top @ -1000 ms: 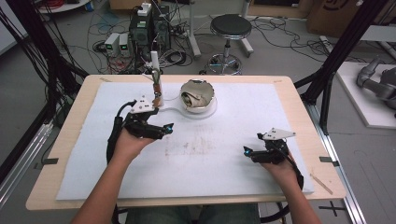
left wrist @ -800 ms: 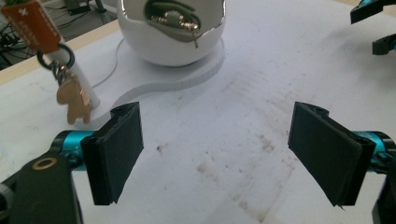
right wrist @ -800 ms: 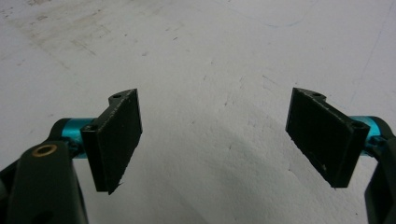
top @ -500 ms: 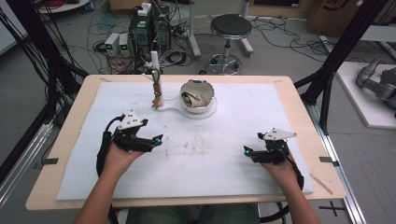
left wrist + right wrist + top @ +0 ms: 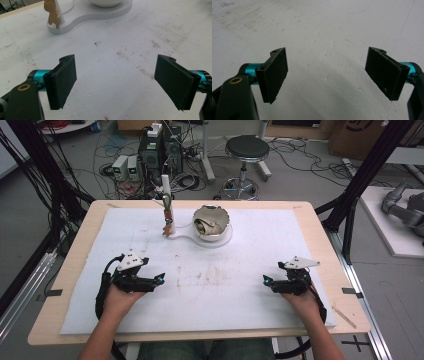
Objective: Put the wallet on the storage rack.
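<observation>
A white base [image 5: 216, 240] lies at the back middle of the table and carries a cracked metallic bowl [image 5: 210, 222]. On the base's left end stands a thin upright post with a gold-brown figure [image 5: 167, 220]; the figure [image 5: 53, 13] and the base [image 5: 100, 15] appear at the top of the left gripper view. My left gripper [image 5: 161, 279] rests at the front left, open, nothing between its pads [image 5: 63, 80]. My right gripper [image 5: 266, 281] rests at the front right, open and empty, with its pads [image 5: 274, 73] over bare white cover.
A stained white sheet [image 5: 210, 280] covers the wooden table [image 5: 65, 285]. Beyond the far edge are electronics boxes [image 5: 160, 145], cables and a stool [image 5: 247, 150]. Black frame posts [image 5: 350, 195] stand at both sides.
My left gripper has drawn back from beside the post and figure toward the front left of the table, empty. The right gripper has stayed put.
</observation>
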Tool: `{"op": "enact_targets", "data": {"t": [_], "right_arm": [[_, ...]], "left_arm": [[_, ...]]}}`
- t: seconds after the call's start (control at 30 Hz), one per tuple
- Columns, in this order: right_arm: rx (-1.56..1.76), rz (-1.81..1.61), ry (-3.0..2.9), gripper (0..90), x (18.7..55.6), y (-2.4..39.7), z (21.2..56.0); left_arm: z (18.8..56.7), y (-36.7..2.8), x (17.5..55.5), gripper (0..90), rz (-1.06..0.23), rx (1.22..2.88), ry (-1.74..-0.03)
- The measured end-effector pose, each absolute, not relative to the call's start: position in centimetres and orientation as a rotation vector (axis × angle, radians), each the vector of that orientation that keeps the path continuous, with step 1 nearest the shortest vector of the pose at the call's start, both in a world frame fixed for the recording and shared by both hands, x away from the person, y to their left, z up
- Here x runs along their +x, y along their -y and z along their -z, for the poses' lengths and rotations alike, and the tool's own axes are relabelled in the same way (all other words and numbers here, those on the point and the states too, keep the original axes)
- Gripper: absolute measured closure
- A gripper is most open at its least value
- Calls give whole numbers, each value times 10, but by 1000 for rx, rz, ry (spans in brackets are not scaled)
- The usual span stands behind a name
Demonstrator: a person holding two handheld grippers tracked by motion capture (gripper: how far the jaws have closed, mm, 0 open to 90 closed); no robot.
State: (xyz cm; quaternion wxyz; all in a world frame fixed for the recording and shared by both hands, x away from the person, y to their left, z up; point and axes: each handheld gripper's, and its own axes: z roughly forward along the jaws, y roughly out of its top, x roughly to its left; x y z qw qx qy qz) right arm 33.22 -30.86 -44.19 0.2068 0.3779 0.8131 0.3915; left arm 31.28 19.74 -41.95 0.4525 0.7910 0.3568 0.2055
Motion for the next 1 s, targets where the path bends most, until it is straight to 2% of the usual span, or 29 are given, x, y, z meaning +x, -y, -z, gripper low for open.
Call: {"op": "enact_targets", "data": {"t": [1.0], "right_arm": [[1048,-1068,-2265,187,331,306,440]], "left_arm": [[424,-203,313,180,-475,1927,-899]]}}
